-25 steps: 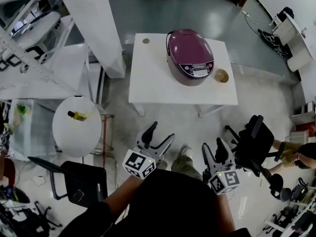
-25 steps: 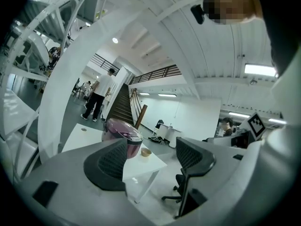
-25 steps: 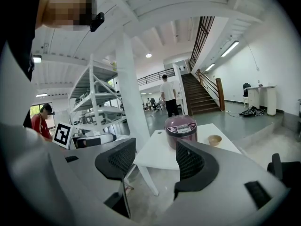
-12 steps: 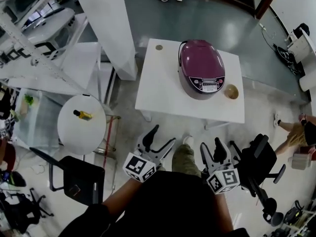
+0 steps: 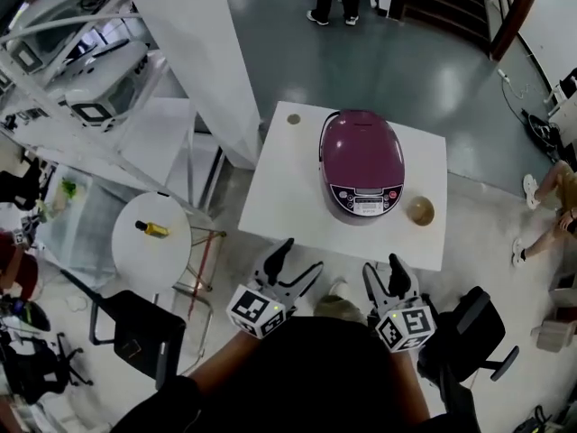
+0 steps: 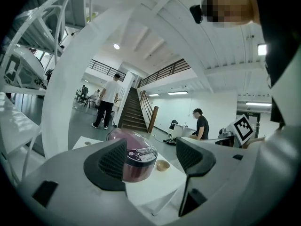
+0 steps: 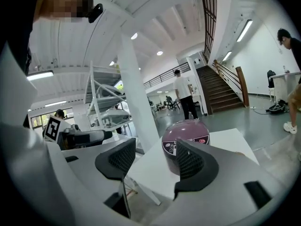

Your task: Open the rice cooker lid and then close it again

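A purple rice cooker (image 5: 361,161) with its lid down stands on a white square table (image 5: 279,188); its control panel faces me. It also shows in the left gripper view, the rice cooker (image 6: 136,155), and in the right gripper view, the rice cooker (image 7: 186,135). My left gripper (image 5: 293,262) is open and held short of the table's near edge, with nothing between its jaws. My right gripper (image 5: 383,276) is also open and empty, a little nearer to me than the table.
A small tan bowl (image 5: 420,210) sits right of the cooker, and a small round disc (image 5: 293,119) lies at the table's far left corner. A round white side table (image 5: 151,244) with a yellow bottle (image 5: 151,230) stands left. Black chairs (image 5: 475,332) flank me. A white pillar (image 5: 198,52) rises left of the table.
I have moved closer to the table: the cooker and table have come nearer and lower in the head view. Both grippers stay open and empty, held in front of me.
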### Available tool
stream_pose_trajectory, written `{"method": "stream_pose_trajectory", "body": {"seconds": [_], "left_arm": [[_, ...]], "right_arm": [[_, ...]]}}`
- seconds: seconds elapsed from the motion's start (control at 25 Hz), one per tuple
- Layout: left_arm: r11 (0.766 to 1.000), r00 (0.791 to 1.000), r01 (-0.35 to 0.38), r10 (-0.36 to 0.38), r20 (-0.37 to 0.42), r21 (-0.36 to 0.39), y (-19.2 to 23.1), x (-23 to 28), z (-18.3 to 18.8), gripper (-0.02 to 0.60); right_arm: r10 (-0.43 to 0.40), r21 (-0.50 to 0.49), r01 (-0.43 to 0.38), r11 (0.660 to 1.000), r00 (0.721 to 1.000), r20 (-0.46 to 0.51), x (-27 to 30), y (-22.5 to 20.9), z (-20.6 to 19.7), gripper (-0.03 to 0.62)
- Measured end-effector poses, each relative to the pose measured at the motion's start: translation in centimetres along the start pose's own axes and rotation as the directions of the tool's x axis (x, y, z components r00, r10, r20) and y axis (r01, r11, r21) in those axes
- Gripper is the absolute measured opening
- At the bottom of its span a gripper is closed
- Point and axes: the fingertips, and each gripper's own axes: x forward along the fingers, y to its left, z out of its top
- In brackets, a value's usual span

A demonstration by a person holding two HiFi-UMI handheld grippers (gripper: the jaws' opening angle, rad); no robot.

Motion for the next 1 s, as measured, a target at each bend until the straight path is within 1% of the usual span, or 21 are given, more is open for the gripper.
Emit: {"method": "stream_pose_trajectory", "body": {"seconds": [0.12, 0.28, 0.44, 0.6, 0.72, 0.88, 1.0], "left_arm": [[0.999, 0.999, -0.032, 0.032, 0.010, -0.009, -0.4, 2.5, 0.1, 0.304], [0.999, 0.999, -0.050, 0.050, -0.008, -0.009, -1.1, 5.1, -0.2, 0.304], [0.996, 0.996, -0.090, 0.090, -0.024, 0.009, -1.5, 6.7, -0.1, 0.304], [0.994, 0.993, -0.112, 0.113, -0.041, 0.017, -2.2, 7.9, -0.4, 0.304], [0.993, 0.991, -0.119, 0.120, -0.053, 0.022, -2.4, 8.6, -0.4, 0.304], [0.992, 0.989, -0.128, 0.129, -0.078, 0.009, -1.9, 8.4, -0.7, 0.304], [0.992, 0.989, -0.123, 0.123, -0.076, 0.002, -0.9, 8.6, -0.6, 0.304]], "right_arm": [[0.014, -0.004, -0.014, 1.000, 1.000, -0.021, 0.1, -2.9, -0.1, 0.236], [0.023, 0.027, -0.022, 0.999, 0.999, -0.041, 0.4, -6.2, -0.5, 0.236], [0.061, 0.053, -0.058, 0.997, 0.997, -0.057, 1.0, -8.1, -0.7, 0.236], [0.071, 0.055, -0.068, 0.996, 0.996, -0.059, 1.7, -10.0, -0.7, 0.236], [0.092, 0.040, -0.089, 0.995, 0.993, -0.068, 2.7, -10.7, -0.5, 0.236], [0.098, -0.037, -0.101, 0.994, 0.992, -0.083, 4.5, -10.2, 0.1, 0.236], [0.101, -0.024, -0.104, 0.994, 0.992, -0.079, 6.4, -9.8, 0.7, 0.236]]}}
